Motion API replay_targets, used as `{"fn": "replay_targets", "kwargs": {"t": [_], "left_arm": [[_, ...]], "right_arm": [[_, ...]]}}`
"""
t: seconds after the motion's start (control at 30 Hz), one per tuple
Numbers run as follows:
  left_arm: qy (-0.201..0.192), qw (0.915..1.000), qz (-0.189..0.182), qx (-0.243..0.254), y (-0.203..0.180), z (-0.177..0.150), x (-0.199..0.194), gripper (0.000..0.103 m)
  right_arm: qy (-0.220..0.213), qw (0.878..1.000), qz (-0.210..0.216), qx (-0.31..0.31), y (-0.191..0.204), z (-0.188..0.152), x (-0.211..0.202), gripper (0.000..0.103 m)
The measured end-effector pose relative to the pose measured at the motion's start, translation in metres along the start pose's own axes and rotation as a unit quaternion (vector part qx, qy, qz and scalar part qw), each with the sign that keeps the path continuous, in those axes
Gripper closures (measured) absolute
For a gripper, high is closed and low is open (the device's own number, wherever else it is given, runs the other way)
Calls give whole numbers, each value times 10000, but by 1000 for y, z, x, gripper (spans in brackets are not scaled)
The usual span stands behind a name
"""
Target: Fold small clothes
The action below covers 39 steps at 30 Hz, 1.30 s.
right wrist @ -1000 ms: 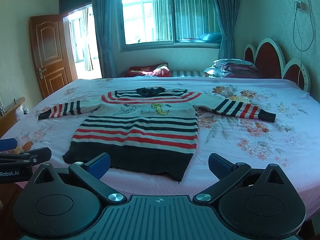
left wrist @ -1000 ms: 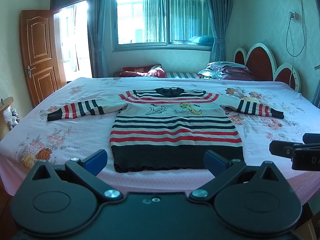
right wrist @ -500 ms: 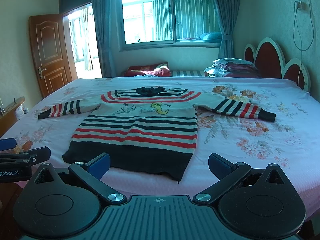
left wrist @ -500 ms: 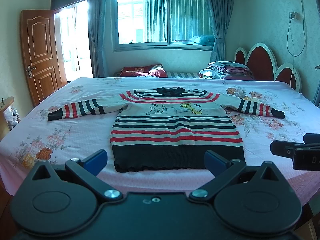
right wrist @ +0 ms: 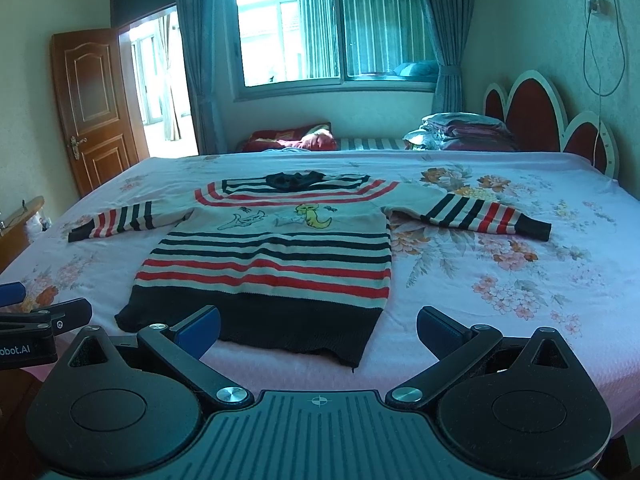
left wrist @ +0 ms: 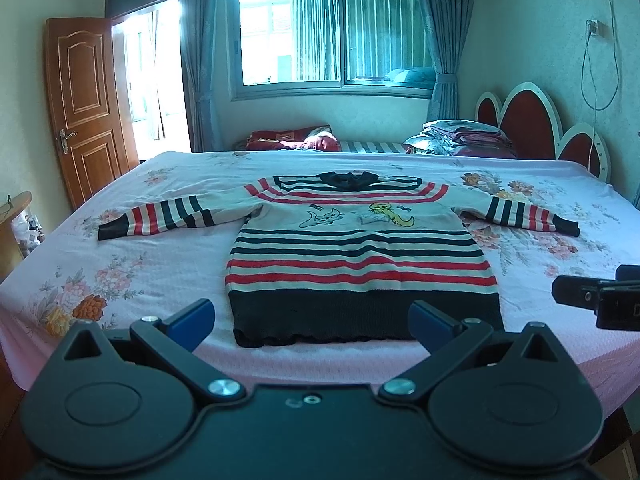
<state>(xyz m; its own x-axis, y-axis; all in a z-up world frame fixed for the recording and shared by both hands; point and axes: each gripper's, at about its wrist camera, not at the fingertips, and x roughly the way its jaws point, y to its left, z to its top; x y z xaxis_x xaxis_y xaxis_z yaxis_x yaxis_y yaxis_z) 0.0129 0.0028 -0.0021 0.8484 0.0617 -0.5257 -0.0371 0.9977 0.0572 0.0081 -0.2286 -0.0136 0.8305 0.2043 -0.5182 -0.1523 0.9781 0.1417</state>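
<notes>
A small striped sweater [left wrist: 360,256] in red, white and dark bands, with cartoon animals on the chest, lies flat face up on the bed, both sleeves spread out sideways. It also shows in the right wrist view [right wrist: 272,260]. My left gripper [left wrist: 312,320] is open and empty, hovering just in front of the dark hem. My right gripper [right wrist: 318,330] is open and empty, near the hem's right corner. Each gripper shows at the edge of the other's view.
The bed [left wrist: 132,276] has a pink floral sheet and a red scalloped headboard [left wrist: 532,120] at the right. Folded bedding [left wrist: 460,140] is stacked at the far side. A wooden door [left wrist: 84,108] stands open at the left, with a window behind the bed.
</notes>
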Motion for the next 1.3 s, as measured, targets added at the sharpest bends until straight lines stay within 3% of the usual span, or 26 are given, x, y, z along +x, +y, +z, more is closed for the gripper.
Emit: {"fn": "replay_targets", "kwargs": {"t": [0.2,0.53,0.7,0.83,1.03,1.3], "left_arm": [[-89,10000,12,-13,1,12,26,0],[-223,9992,-293,-130,8,46,88,0],[-676,9974,-212,-121,16,62,110,0],[-420,9984,-369,-65,19,72,137,0],[-126,9982,-562,-149,8,77,173,0],[32,9955,-937,-97,-22,93,230,0]], "right_arm": [[30,9999,-148,75,-6,11,24,0],[24,9982,-515,311,-13,40,75,0],[-16,9959,-756,493,-17,56,100,0],[0,9933,-941,671,-26,62,115,0],[-40,9879,-1190,996,-65,71,130,0],[-57,9781,-1341,1590,-152,89,181,0]]}}
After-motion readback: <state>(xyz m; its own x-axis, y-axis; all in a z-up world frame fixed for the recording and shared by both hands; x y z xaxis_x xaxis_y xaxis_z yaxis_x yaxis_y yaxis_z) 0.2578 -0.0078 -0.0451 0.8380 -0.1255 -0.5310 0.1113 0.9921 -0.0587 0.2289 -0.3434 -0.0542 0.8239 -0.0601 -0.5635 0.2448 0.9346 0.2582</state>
